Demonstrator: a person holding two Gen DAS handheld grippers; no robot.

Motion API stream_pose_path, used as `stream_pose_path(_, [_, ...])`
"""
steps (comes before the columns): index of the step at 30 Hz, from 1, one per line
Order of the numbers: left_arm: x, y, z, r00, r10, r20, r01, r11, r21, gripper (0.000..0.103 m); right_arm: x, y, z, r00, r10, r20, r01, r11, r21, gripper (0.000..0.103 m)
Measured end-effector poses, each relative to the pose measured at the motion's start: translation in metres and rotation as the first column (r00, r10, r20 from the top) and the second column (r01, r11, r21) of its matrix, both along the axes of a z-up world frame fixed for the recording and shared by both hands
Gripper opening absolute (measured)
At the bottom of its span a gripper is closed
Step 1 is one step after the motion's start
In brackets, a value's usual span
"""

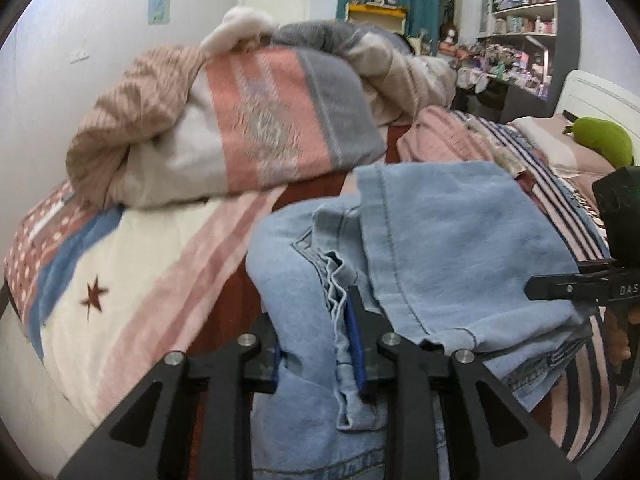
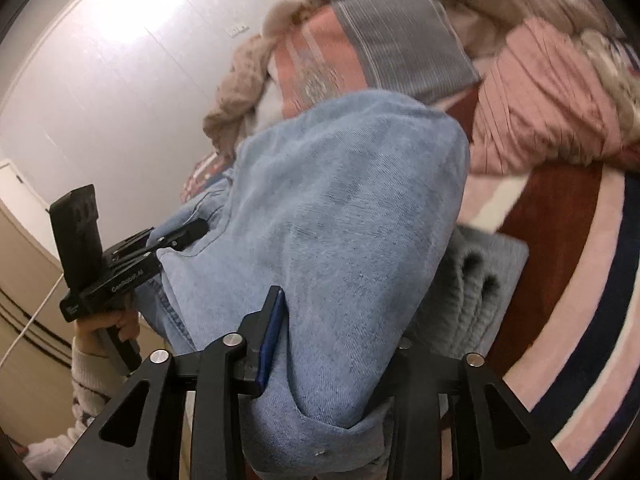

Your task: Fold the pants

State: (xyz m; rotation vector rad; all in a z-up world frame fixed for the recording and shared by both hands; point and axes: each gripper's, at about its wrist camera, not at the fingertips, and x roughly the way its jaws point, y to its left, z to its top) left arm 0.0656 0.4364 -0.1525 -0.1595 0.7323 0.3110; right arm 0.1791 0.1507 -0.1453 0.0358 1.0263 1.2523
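Note:
Light blue denim pants (image 1: pixel 432 240) are held up over the bed, partly folded, with a hemmed leg end on top. My left gripper (image 1: pixel 320 344) is shut on a bunched edge of the pants; the denim runs between its blue-padded fingers. My right gripper (image 2: pixel 332 340) is shut on another thick fold of the pants (image 2: pixel 352 208), which drapes over and hides its right finger. Each gripper shows in the other's view: the right one (image 1: pixel 560 286) at the pants' right edge, the left one (image 2: pixel 180 236) at their left edge.
A striped bedspread (image 1: pixel 132 280) covers the bed. A heaped pink, grey and beige quilt (image 1: pixel 248 120) lies behind the pants. A grey folded garment (image 2: pixel 476 280) lies on the bed at the right. A green plush (image 1: pixel 604 140) and cluttered shelves (image 1: pixel 520 20) stand far right.

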Motion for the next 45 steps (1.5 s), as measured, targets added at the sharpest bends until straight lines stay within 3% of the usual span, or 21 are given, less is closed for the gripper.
stream_pose_path(3, [0.001,-0.002,-0.006,1.000,0.015,-0.022,-0.015,1.000,-0.004,0.029,0.005,-0.002,-0.002,1.000,-0.001,-0.019,0.001,1.000,-0.007,0.037])
stream_pose_path(8, [-0.003,-0.007,-0.003,0.998,0.054,-0.028,-0.054,0.999,0.008,0.036,-0.003,-0.003,0.003,0.999,0.012,0.044,-0.011,0.999,-0.030,0.040])
stream_pose_path(19, [-0.007,-0.030,0.012,0.991,0.126,-0.053,-0.117,0.982,0.151,0.039,-0.008,-0.012,0.015,0.994,0.028,0.103,-0.021,0.997,-0.068,0.047])
stream_pose_path(26, [-0.016,-0.048,0.034,0.988,0.154,-0.026,-0.144,0.965,0.220,0.050,-0.012,-0.032,0.027,0.991,0.022,0.131,-0.013,0.998,-0.069,0.052])
stream_pose_path(33, [-0.029,-0.083,0.057,0.984,0.170,0.060,-0.179,0.963,0.201,0.065,-0.020,-0.059,0.048,0.972,-0.004,0.236,0.019,0.998,-0.061,0.065])
stream_pose_path(39, [-0.027,-0.141,0.078,0.978,0.131,0.160,-0.160,0.970,0.184,0.076,-0.028,-0.105,0.065,0.949,-0.041,0.312,0.056,0.998,-0.039,0.072])
stream_pose_path(45, [-0.020,-0.208,0.098,0.962,0.092,0.255,-0.138,0.976,0.168,0.087,-0.039,-0.177,0.087,0.894,-0.137,0.428,0.145,0.989,0.014,0.087])
